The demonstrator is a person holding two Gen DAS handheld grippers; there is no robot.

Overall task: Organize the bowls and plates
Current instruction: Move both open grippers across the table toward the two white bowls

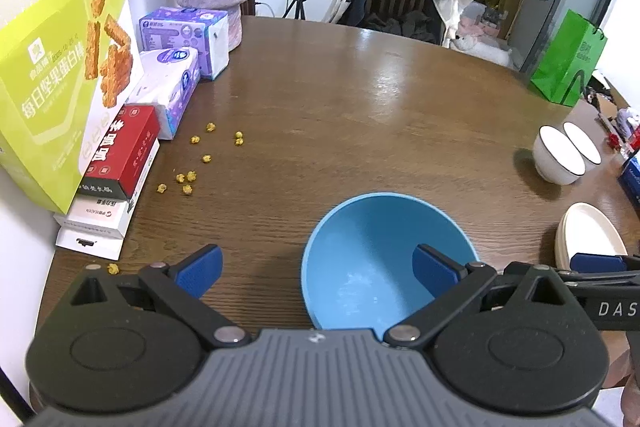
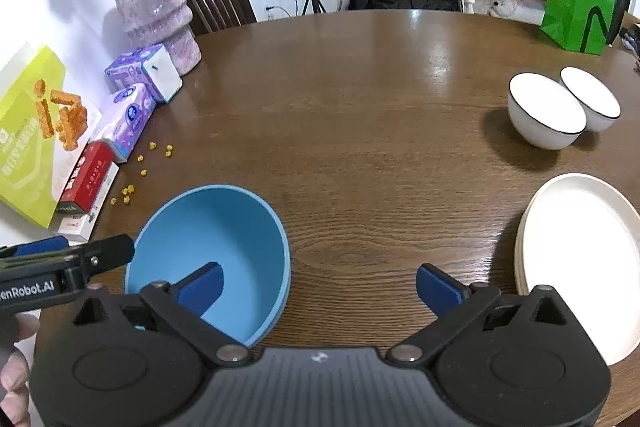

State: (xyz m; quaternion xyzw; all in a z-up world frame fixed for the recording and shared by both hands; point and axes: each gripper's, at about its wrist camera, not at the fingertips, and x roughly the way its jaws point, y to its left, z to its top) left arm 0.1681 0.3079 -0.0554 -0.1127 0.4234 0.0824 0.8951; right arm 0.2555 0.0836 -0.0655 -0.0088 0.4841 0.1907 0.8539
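The left gripper (image 1: 318,273) is standing wide, nothing between its blue pads, and the right gripper (image 2: 320,285) is standing just as wide and empty. Below them the light blue round plastic bowl (image 2: 224,239) is sitting upright on the near part of the round brown wooden table (image 2: 360,107), touched by neither. To the right a stack of cream round plates (image 2: 580,259) is lying at the table edge. Farther right, two white ceramic bowls with dark rims (image 2: 546,117) are standing side by side.
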